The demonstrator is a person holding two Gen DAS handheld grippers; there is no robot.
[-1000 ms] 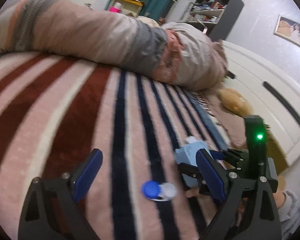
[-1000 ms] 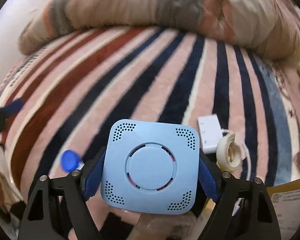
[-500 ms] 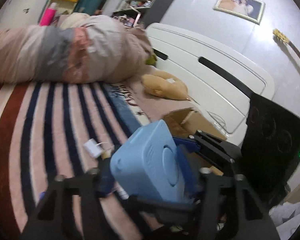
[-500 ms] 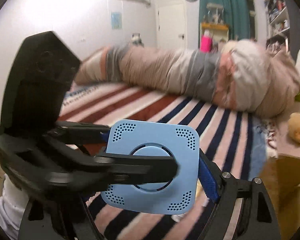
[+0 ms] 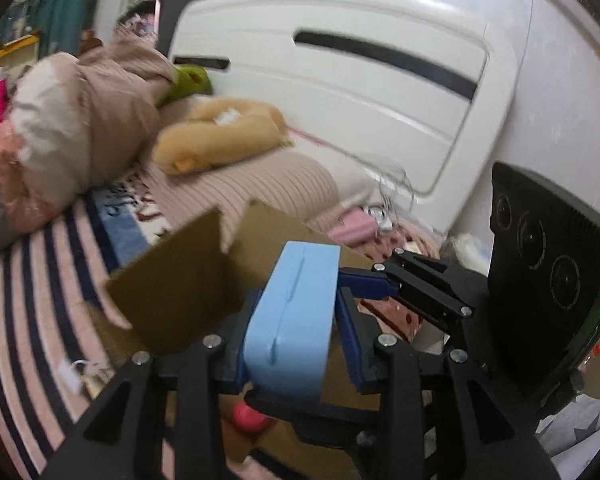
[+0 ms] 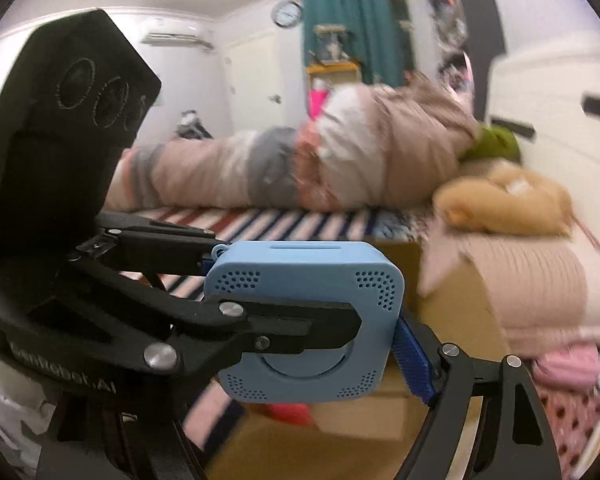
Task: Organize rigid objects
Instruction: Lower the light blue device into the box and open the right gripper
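A light-blue square box (image 6: 308, 276) with perforated corners hangs in the air above an open cardboard carton (image 5: 172, 292). My right gripper (image 6: 308, 340) is shut on its two wide edges; one blue pad (image 6: 412, 352) shows at the right edge. My left gripper (image 5: 296, 304) comes in from the side with its jaws closing. The light-blue square box (image 5: 292, 320) sits between its blue pads, which lie against the flat faces. One left finger (image 6: 300, 328) crosses the front face. A red object (image 5: 248, 418) lies inside the carton.
The carton stands on a striped blanket (image 5: 28, 300) near the white headboard (image 5: 340, 80). A tan plush toy (image 5: 220, 136) and a rolled duvet (image 5: 72, 128) lie behind it. A white adapter with a cable (image 5: 70, 374) rests on the blanket.
Both grippers rose and swung from the striped blanket toward the carton by the headboard. The left gripper, open a second ago, moved onto the blue box and closed around it.
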